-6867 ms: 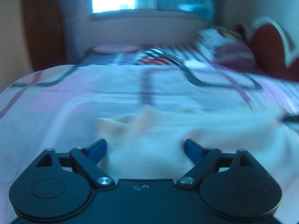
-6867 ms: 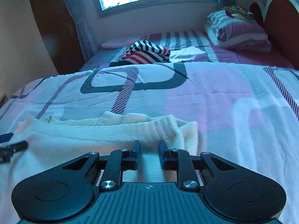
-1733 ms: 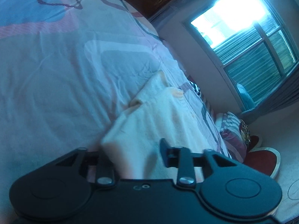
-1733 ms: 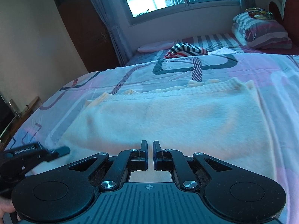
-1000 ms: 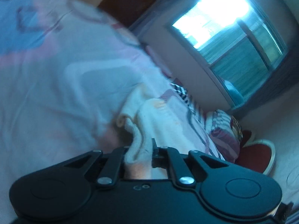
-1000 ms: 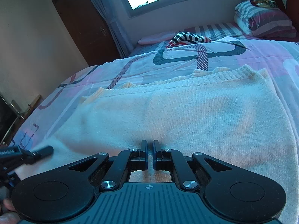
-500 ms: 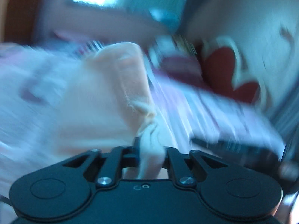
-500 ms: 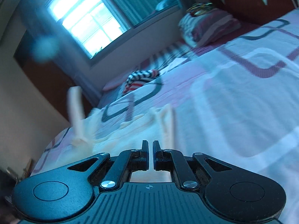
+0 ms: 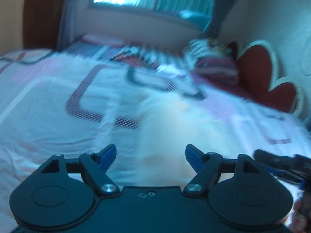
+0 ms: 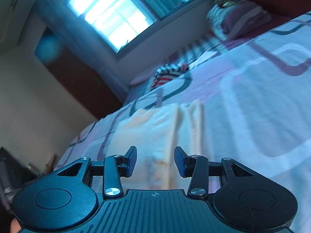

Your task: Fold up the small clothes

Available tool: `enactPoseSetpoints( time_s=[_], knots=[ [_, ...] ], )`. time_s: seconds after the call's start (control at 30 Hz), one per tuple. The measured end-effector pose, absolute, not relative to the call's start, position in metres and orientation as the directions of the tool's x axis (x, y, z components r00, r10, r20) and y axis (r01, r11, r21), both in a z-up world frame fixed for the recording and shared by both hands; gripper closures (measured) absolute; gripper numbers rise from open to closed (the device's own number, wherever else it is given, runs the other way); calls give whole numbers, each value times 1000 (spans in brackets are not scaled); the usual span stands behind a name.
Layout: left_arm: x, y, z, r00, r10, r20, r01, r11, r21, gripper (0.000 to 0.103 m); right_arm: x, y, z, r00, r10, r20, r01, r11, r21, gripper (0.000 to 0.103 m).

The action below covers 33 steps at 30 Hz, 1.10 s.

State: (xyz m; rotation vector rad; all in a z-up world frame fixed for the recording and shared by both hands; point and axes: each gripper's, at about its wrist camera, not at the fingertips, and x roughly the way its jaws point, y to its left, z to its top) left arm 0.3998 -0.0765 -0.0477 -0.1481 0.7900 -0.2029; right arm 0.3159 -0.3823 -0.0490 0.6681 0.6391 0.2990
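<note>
Low wrist views (shared bed (image 9: 48, 104))

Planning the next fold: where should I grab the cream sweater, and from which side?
Probably the near edge of the cream sweater, right in front of the open right gripper. It lies flat on the bedspread, a lengthwise crease running away, so come in low from this side.

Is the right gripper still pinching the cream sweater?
Apart. Right wrist view: the right gripper has just been opening; its pads stand clear of the sweater lying between them.
</note>
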Motion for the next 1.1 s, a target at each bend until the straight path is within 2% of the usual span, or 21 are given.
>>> enactPoseSetpoints(
  time_s=[0.13, 0.27, 0.43, 0.73, 0.77, 0.83, 0.87, 0.9, 0.93, 0.97, 1.07, 1.1],
  knots=[
    [408, -70, -68, 645, -199, -738, 110, 980, -168, 28, 343, -363, -69, 710, 486, -510, -45, 754, 656, 60],
    [401, -63, -77, 644, -212, -735, 101, 976, -193, 27, 360, -357, -89, 662, 511, -549, -23, 746, 666, 60],
    [407, -53, -83, 626, -250, -739, 90, 964, -250, 24, 354, -370, -87, 692, 487, -533, -1, 738, 675, 60],
    [410, -50, -84, 618, -273, -737, 103, 958, -268, 23, 380, -356, -93, 625, 568, -536, -28, 703, 711, 60],
    [409, -50, -78, 630, -277, -725, 116, 957, -266, 29, 382, -357, -95, 628, 566, -534, -18, 697, 717, 60],
    [401, -51, -60, 709, -268, -653, 148, 961, -233, 30, 384, -353, -92, 639, 543, -545, -23, 722, 691, 61],
    [402, -52, -54, 733, -253, -631, 157, 966, -204, 25, 385, -348, -90, 640, 528, -558, -35, 746, 665, 65],
    [406, -55, -51, 739, -243, -629, 165, 970, -180, 24, 385, -344, -88, 643, 512, -570, -44, 768, 639, 70],
    [414, -57, -52, 729, -234, -643, 166, 972, -165, 25, 385, -339, -87, 645, 492, -584, -50, 790, 610, 81],
    [423, -59, -56, 712, -220, -667, 159, 975, -152, 27, 385, -336, -86, 646, 484, -590, -53, 800, 598, 84],
    [437, -62, -65, 677, -238, -696, 168, 971, -169, 26, 382, -326, -80, 651, 457, -605, -81, 835, 544, 87],
    [436, -64, -63, 680, -242, -693, 177, 970, -165, 29, 380, -325, -76, 656, 453, -604, -92, 842, 531, 87]
  ],
)
